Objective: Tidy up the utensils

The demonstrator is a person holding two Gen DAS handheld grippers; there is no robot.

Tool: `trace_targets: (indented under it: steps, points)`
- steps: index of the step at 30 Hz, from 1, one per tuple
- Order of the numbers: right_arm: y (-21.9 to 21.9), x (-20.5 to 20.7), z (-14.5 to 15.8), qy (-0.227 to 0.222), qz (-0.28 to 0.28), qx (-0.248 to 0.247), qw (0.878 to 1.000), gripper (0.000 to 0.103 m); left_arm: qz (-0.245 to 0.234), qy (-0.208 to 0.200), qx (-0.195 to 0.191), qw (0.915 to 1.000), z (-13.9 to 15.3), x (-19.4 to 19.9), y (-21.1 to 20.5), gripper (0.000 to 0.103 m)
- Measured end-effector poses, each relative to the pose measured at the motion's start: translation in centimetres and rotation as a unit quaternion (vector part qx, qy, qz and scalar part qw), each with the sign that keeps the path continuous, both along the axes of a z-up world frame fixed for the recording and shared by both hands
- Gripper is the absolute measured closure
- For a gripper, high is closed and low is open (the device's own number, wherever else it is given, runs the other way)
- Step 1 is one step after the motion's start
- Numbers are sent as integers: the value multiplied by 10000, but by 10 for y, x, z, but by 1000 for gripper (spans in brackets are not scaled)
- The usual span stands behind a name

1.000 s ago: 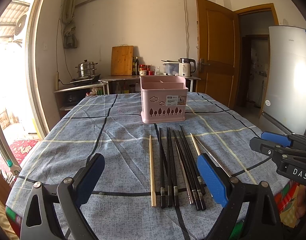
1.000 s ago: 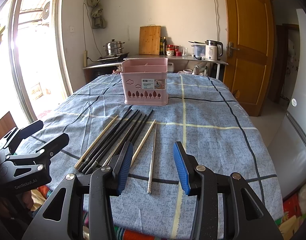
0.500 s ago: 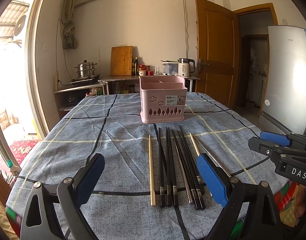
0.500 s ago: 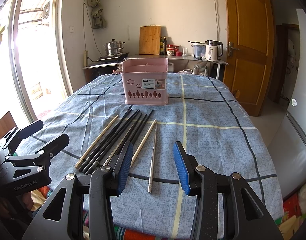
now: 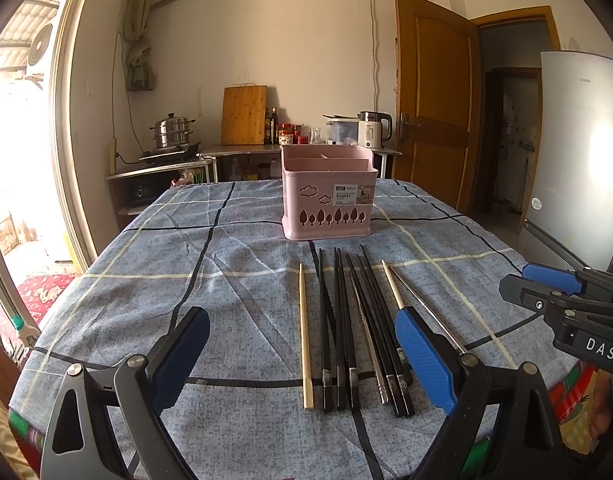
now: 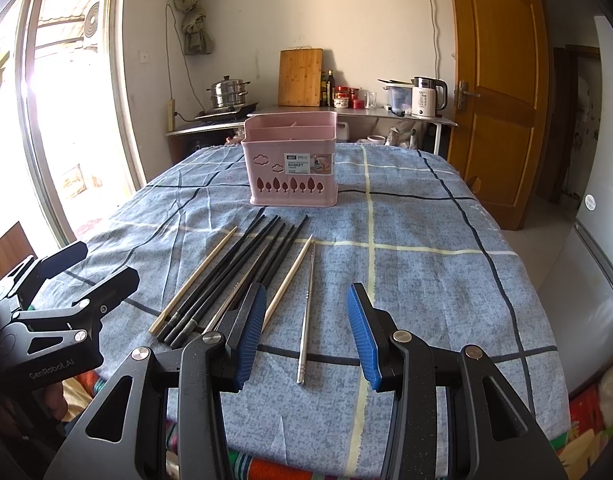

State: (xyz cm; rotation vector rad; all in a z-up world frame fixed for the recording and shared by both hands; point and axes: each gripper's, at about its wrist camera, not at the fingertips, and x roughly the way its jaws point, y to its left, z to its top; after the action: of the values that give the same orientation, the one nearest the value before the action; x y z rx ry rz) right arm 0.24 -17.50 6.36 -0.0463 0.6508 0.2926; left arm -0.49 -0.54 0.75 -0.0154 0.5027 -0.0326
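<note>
Pink plastic basket (image 5: 328, 200), woven cloth tablecloth (image 5: 242, 280)

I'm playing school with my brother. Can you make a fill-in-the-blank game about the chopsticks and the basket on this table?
1. The basket behind the chopsticks is ____ in colour.
2. Most of the chopsticks lying on the tablecloth are ____ in colour.
3. The cut-out shapes along the bottom of the basket look like little ____.
4. Both the left hand-held gripper and the right hand-held gripper are ____, holding nothing.

Missing words: pink; black; trees; open
</note>
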Motion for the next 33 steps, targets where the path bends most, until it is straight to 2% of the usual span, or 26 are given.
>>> trace_targets:
  steps: [6, 13, 15, 16, 17, 24, 31, 33]
  points:
    - [2, 8, -7, 107, 25, -26, 9999, 60, -117, 269, -121, 9995, -7, 19, 9, 8]
    - [3, 33, -16, 303, 20, -25, 9995, 60, -218, 608, 37, 9979, -16, 60, 16, 8]
    - [4, 41, -19, 354, 30, -43, 9994, 60, -231, 706, -5, 9972, -18, 74, 19, 12]
    - [5, 44, -19, 380, 37, -60, 9993, 60, -208, 765, -28, 9968, -19, 81, 22, 19]
    - [7, 50, -22, 427, 48, -88, 9990, 60, -213, 846, -19, 9962, -21, 89, 23, 21]
    - [15, 85, -37, 803, 82, -286, 9963, 60, -226, 1499, -134, 9883, -44, 140, 30, 22]
    - [22, 124, -59, 1321, 160, -320, 9906, 60, -305, 1875, -174, 9816, -59, 173, 29, 32]
    - [24, 134, -65, 1457, 157, -389, 9884, 65, -368, 1927, -195, 9804, -61, 179, 27, 37]
